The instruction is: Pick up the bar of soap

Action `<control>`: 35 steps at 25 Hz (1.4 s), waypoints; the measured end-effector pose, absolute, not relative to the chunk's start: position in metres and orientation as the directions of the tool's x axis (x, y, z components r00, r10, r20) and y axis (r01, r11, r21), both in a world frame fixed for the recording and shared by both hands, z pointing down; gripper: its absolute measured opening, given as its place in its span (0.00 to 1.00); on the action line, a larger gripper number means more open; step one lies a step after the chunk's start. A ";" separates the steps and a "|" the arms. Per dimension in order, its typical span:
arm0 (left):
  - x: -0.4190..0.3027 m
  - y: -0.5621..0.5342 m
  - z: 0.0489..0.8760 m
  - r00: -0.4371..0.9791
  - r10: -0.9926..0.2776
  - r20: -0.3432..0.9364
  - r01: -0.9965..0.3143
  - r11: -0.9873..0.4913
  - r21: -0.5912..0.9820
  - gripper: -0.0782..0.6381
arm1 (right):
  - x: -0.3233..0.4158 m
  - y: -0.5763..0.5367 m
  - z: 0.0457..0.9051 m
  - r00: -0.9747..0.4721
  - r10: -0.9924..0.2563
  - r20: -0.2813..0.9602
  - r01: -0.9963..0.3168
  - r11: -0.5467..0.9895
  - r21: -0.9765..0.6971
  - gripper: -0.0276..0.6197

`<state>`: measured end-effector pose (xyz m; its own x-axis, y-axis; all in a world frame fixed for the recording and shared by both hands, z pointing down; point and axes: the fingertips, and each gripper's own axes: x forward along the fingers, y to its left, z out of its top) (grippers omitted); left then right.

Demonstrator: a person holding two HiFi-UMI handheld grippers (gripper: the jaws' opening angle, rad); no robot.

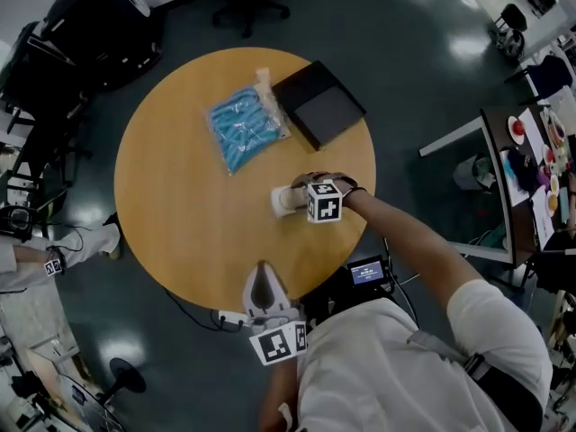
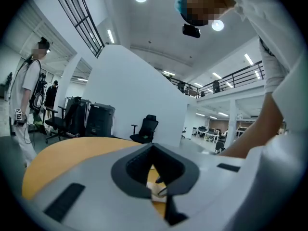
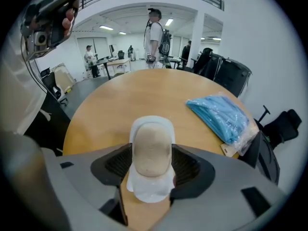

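Observation:
A pale beige bar of soap (image 3: 151, 138) lies in a white dish (image 3: 149, 190) on the round wooden table (image 1: 180, 214). My right gripper (image 3: 151, 153) straddles it with one jaw on each side, open, and the soap rests in the dish. From the head view the dish (image 1: 281, 201) sits right of the table's middle, with the right gripper (image 1: 293, 198) over it. The left gripper (image 1: 262, 282) hovers at the table's near edge, jaws together, empty. In its own view the left gripper (image 2: 154, 150) tilts up toward the ceiling.
A clear bag of blue items (image 1: 241, 126) lies at the far side of the table, with a black box (image 1: 319, 104) to its right. The bag (image 3: 222, 114) is right of the soap. A person (image 3: 154, 37) stands beyond the table. Office chairs ring the room.

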<state>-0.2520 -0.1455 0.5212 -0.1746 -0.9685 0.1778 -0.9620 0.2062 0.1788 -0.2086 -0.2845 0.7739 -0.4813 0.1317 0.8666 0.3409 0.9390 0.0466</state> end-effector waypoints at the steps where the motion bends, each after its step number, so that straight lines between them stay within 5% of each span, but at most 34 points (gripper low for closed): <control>1: -0.253 -0.146 0.524 -0.181 -0.966 0.185 -0.959 0.215 0.185 0.12 | -0.209 -0.285 0.779 -0.457 0.142 0.878 0.363 0.931 0.038 0.44; 8: -0.258 -0.144 0.530 -0.186 -0.960 0.207 -0.955 0.226 0.190 0.12 | -0.213 -0.284 0.795 -0.397 0.200 0.896 0.433 0.901 -0.009 0.45; 15: -0.263 -0.144 0.524 -0.207 -0.958 0.197 -0.951 0.245 0.190 0.12 | -0.214 -0.279 0.752 -0.562 0.102 0.821 0.314 0.944 0.098 0.44; 21: -0.262 -0.141 0.497 -0.213 -0.968 0.132 -0.954 0.235 0.188 0.12 | -0.196 -0.253 0.617 -0.845 -0.077 0.529 0.052 0.973 0.224 0.44; 27: -0.276 -0.139 0.465 -0.252 -0.967 0.037 -0.949 0.254 0.186 0.12 | -0.142 -0.229 0.465 -0.953 -0.299 0.054 -0.299 0.954 0.010 0.44; 35: -0.255 -0.142 0.466 -0.193 -0.980 0.042 -0.960 0.198 0.197 0.12 | -0.112 -0.202 0.491 -0.923 -0.375 0.086 -0.383 0.915 -0.123 0.44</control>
